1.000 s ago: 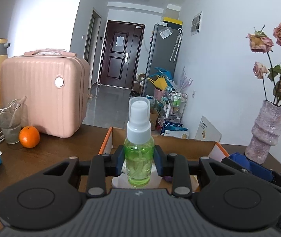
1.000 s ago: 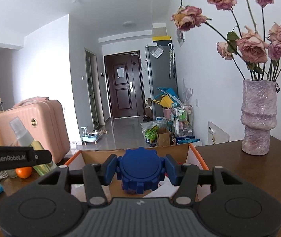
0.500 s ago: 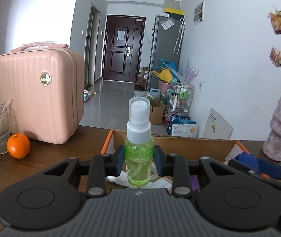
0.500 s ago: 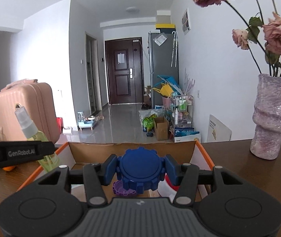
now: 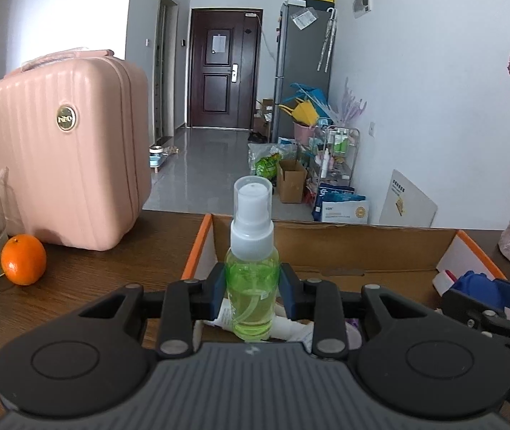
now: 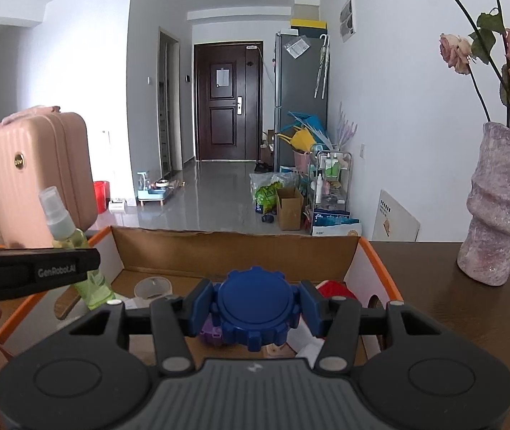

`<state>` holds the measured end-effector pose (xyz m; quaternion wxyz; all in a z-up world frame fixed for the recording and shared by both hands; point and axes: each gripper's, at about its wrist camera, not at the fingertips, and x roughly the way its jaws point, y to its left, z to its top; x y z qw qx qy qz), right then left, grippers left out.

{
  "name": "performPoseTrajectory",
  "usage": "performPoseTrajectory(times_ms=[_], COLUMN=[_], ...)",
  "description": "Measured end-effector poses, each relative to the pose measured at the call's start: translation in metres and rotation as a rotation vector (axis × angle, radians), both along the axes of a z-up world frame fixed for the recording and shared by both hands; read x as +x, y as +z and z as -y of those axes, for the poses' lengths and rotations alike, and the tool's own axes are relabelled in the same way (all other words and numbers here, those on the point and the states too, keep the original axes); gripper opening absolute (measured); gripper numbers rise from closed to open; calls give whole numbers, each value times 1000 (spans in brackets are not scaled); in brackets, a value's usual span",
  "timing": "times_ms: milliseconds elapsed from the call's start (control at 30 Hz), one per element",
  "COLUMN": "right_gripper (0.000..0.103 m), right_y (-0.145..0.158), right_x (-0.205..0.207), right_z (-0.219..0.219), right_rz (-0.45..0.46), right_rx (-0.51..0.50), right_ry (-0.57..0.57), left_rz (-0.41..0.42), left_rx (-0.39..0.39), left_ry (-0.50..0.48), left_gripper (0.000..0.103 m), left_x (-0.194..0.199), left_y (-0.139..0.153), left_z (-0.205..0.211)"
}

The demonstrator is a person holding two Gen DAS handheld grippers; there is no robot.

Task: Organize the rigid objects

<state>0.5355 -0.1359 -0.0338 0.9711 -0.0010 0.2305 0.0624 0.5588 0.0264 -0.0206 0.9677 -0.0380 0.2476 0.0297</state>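
Green liquid fills the spray bottle (image 5: 252, 279) pinched upright between the left gripper's (image 5: 252, 292) jaws, over the near edge of the cardboard box (image 5: 326, 247). Right gripper (image 6: 253, 310): jaws clamped on a blue toothed disc (image 6: 253, 310), held above the box's interior, beyond the jaws.

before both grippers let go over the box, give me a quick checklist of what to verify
1. Left gripper clamped on spray bottle: ok.
2. Bottle upright in the grip: ok.
3. Right gripper clamped on blue gear: ok.
4. Both loads over the open box: ok.
5. Free landing spot in the box: cannot tell; a tape roll, a purple piece and a red item already lie inside.
6. Vase clear of the box: ok.
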Motion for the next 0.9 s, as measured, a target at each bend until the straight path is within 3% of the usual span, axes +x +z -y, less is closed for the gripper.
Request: performPoseTrajectory(times_ms=[100, 167, 233, 267, 333, 433, 633, 900], right_gripper=[52, 52, 56, 63, 79, 100, 103, 103], right_y=[0, 1, 1, 2, 3, 7, 8, 12], right_x=[0, 1, 0, -1, -4, -9, -10, -10], right_z=[-1, 0, 0, 0, 2, 4, 8, 11], right_rz=[-6, -8, -6, -2, 12, 41, 55, 65], right_rx=[-4, -10, -11, -8, -8, -4, 6, 12], right_ry=[-8, -13, -15, -16, -21, -34, -57, -70], left_rz=[1, 10, 28, 33, 39, 69, 76, 90], left_rx=[1, 7, 0, -1, -8, -8, -42, -27], left_ry=[-9, -4, 11, 14, 16, 30, 38, 32], left_gripper=[34, 46, 65, 68, 88, 103, 103, 103], left_x=[-1, -4, -8, -9, -12, -18, -22, -29], left_y=[1, 4, 7, 9, 12, 17, 20, 25], left_z=[1, 1, -2, -3, -4, -6, -11, -8])
